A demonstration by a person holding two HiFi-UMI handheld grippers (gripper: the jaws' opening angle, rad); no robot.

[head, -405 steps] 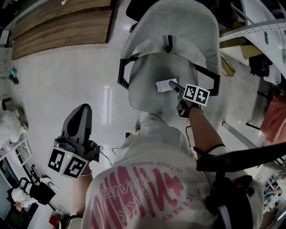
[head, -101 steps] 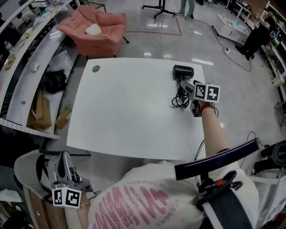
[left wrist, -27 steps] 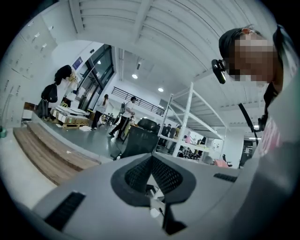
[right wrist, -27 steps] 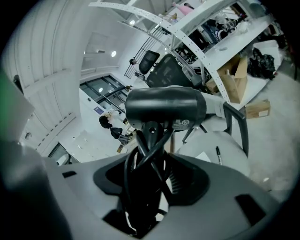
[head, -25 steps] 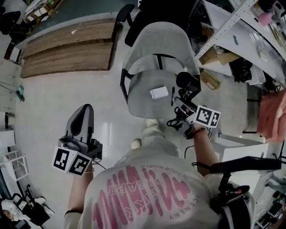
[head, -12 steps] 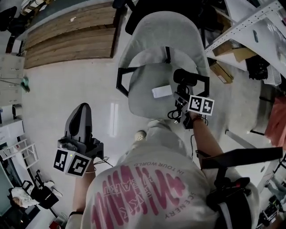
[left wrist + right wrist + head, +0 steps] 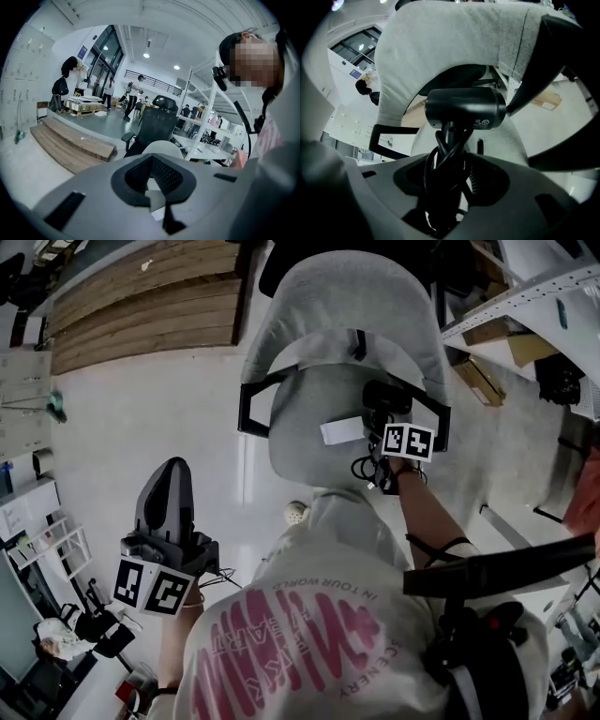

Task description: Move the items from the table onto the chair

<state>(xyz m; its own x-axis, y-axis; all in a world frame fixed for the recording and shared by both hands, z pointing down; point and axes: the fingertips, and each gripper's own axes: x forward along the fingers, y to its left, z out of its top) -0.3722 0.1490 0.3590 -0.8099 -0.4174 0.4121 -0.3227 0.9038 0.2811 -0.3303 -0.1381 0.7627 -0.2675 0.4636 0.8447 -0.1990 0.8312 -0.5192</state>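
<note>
Your right tool (image 7: 382, 432) grips the dryer (image 7: 386, 397) over the chair (image 7: 300, 399) seat, where a card (image 7: 341, 431) lies; your left tool (image 7: 171, 474), closed and empty, hangs beside the chair.

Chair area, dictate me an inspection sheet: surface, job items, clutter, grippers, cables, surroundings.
Surface: grey fabric office chair seat, level.
Job's things: black hair dryer held over the seat's right side, contact with the seat unclear; white card and small dark pen-like stick lie on the seat.
Clutter: nothing seen.
Grippers: right gripper shut on the dryer's handle and cord; left gripper shut, empty, beside the chair.
Cables: dryer's black cord looped at the right gripper.
Surroundings: glossy pale floor, wooden platform, metal shelving.
</note>
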